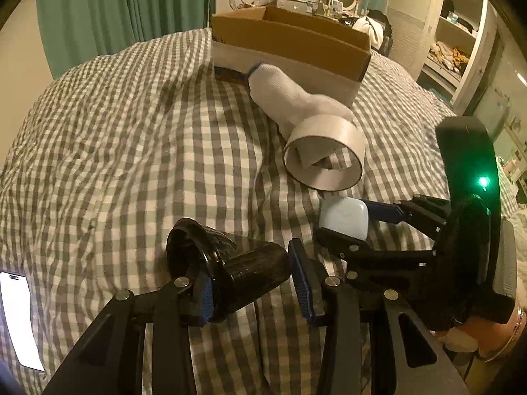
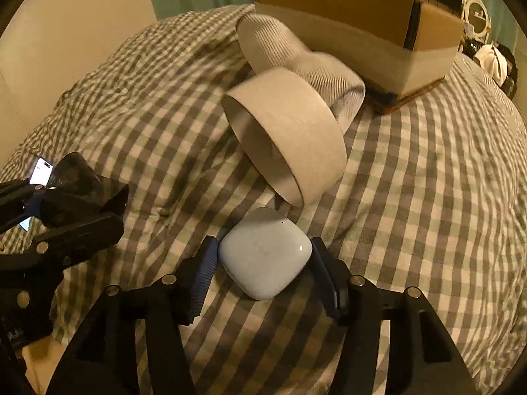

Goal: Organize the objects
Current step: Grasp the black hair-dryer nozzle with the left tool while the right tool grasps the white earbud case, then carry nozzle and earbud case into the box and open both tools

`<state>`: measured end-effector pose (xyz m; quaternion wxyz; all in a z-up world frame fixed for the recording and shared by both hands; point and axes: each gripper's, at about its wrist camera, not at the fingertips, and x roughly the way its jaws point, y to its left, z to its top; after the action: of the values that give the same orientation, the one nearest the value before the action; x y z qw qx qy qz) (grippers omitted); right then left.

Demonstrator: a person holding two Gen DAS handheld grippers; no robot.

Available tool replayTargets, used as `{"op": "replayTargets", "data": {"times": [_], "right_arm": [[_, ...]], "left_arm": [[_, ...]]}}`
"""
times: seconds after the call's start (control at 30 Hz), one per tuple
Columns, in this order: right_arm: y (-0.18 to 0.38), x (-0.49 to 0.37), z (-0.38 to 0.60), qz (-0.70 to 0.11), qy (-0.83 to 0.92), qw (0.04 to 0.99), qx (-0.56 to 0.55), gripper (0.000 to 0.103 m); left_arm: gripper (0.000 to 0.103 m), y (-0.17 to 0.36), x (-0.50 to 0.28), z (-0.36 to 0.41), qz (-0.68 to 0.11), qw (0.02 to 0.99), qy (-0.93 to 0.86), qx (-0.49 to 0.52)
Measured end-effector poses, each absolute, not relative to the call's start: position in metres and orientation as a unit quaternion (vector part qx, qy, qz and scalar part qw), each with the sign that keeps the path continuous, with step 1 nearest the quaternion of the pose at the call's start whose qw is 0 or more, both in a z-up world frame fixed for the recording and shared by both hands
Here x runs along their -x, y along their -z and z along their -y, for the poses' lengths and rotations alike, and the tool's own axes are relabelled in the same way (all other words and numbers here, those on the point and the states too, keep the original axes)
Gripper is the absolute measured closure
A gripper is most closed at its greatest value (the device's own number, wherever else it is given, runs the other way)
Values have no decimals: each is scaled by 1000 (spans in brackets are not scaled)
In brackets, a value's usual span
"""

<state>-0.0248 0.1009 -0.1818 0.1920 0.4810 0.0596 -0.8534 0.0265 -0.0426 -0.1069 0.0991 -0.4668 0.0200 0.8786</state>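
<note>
**A:** Start at your tools. What's the left one doing?

**B:** My left gripper (image 1: 251, 275) is clamped on a glossy black cylindrical container (image 1: 253, 266). It lies sideways across the jaws, a blue pad against each end, open mouth towards the left finger. Further off to that finger's left lies a phone with a lit white screen (image 1: 18, 319), flat on the grey-and-white checked bed cover (image 1: 131, 148).

**A:** And the right?

**B:** My right gripper (image 2: 263, 250) points steeply down with a pale blue rounded plastic case (image 2: 265, 253) between its fingers. The case rests on the checked cover, turned corner-on, so one corner meets each pad. The pads sit right at those corners, but I can't tell whether they're squeezing or only touching.

**A:** The two tools, are they close?

**B:** Side by side, the left just to the left of the right, not touching.

**A:** Ahead of the case?

**B:** Just beyond my right fingertips is a wide beige roll of tape (image 2: 290, 138), tipped on its edge, hollow facing back and to the left. Behind it, touching it, is a white ribbed sock (image 1: 280, 92), stretched away from the tools.

**A:** And past that?

**B:** The sock's far end reaches an open brown cardboard box (image 1: 296, 42), standing on the cover, furthest from both grippers. Nothing I'm holding is in it.
</note>
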Motion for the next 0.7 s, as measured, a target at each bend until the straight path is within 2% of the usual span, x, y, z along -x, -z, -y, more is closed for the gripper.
{"op": "replayTargets", "data": {"times": [0.23,0.43,0.7], "right_arm": [[143,10,-121,-69,866,185,-459,47],[82,22,-149,-81,885,163,-428,46],[3,71,-175,-65,913,158,-371,46]], "left_arm": [[63,69,-32,46,-18,94,-890,445],[63,21,-7,49,30,141,-891,431],[63,-52,67,32,-15,175,-910,375]]}}
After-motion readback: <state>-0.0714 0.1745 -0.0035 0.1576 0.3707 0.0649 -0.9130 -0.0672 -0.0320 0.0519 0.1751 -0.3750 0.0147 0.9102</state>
